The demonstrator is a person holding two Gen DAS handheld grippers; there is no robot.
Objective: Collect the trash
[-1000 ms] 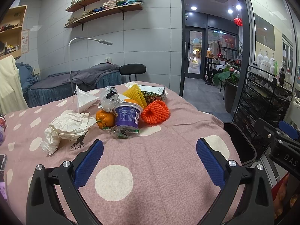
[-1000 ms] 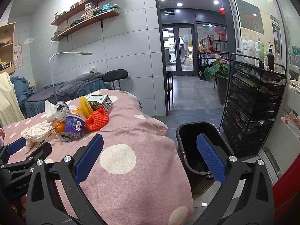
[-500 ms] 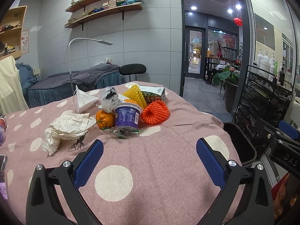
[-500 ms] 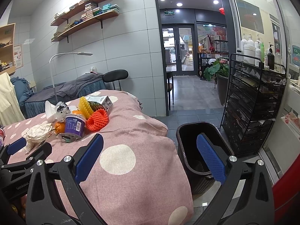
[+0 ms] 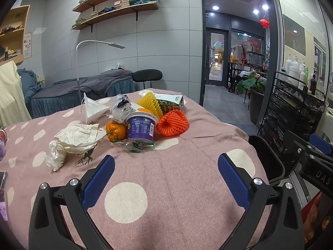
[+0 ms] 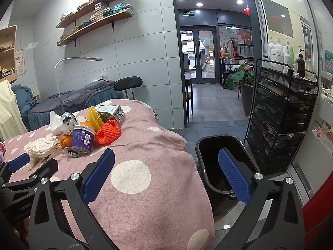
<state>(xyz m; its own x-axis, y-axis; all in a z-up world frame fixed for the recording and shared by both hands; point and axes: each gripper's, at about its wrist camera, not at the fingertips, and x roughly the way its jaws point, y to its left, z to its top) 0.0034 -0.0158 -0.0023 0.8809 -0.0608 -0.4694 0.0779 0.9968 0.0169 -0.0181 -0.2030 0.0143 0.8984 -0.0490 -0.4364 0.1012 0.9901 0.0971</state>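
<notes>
A table (image 5: pixel 187 187) under a pink dotted cloth is seen, with a dark bin (image 6: pixel 208 156) set on the floor just beside its right edge; only dark is made out in the part of the bin that shows. The trash is heaped together near the table's far side, well apart from both grippers: crumpled paper (image 5: pixel 77 135), a folded mask (image 5: pixel 93 109), a green carton (image 5: pixel 169 103), an orange foam net (image 5: pixel 172 123), a yellow net (image 5: pixel 150 104), a purple cup (image 5: pixel 141 127), a tangerine (image 5: pixel 115 130), a clear bag (image 5: pixel 120 108) and a wrapper (image 5: pixel 135 146). The left gripper (image 5: pixel 166 179) is held spread wide and empty above the cloth; the right gripper (image 6: pixel 166 175) is likewise spread and empty, between table edge and bin. Nothing appears collected yet, so the whole pile is judged left to move.
</notes>
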